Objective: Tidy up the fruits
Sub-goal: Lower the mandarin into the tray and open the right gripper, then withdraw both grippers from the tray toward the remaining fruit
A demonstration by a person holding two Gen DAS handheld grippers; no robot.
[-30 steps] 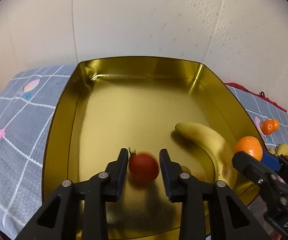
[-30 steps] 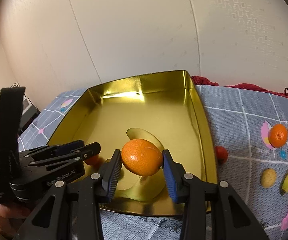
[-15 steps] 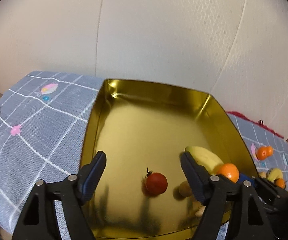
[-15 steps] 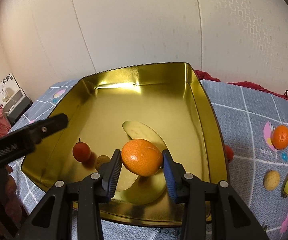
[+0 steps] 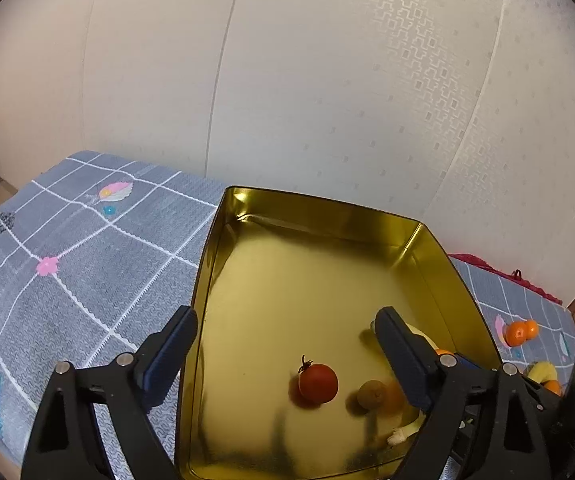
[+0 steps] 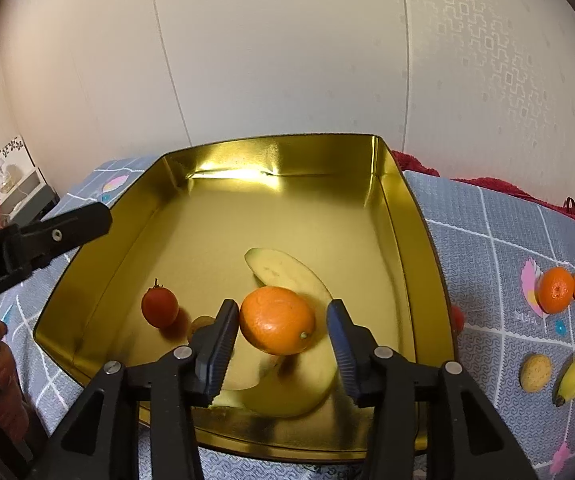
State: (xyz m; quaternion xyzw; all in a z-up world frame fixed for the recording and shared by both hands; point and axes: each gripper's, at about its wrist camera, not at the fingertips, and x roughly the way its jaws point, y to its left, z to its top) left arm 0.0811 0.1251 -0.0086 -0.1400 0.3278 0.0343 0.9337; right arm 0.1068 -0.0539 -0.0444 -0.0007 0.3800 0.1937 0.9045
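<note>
Hovering my right fingers (image 6: 278,334) apart around the orange (image 6: 277,320), banana (image 6: 287,276) at twelve o'clock in tray (image 6: 397,216).

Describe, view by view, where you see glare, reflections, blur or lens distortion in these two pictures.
Left wrist view: fisheye bends the wall seams; dark corners; the gold tray floor mirrors the tomato faintly. Right wrist view: bright glare on the tray's far wall; the orange looks slightly soft against the banana; edges curve.
</note>
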